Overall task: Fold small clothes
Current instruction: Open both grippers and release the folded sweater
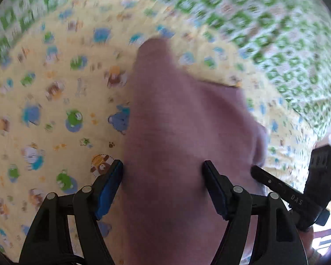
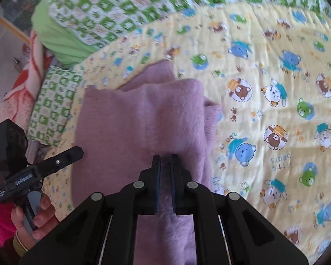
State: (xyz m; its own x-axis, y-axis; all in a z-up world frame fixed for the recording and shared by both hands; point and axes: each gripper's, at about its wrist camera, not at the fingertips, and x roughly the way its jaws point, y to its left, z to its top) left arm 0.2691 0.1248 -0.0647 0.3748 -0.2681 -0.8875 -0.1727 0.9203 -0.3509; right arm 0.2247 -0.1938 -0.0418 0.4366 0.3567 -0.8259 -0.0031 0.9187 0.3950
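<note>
A small mauve knitted garment lies partly folded on a yellow sheet printed with cartoon bears. My left gripper is open, its fingers standing either side of the garment's near part; the view is motion-blurred. In the right wrist view the garment lies bunched, with a fuzzy fold running toward me. My right gripper is shut on that fold. The left gripper shows at the left edge there, and the right gripper shows at the right in the left wrist view.
A green-and-white checked quilt lies bunched behind the yellow sheet, with a green pillow and a red patterned blanket at the left. The same quilt shows at the far right in the left wrist view.
</note>
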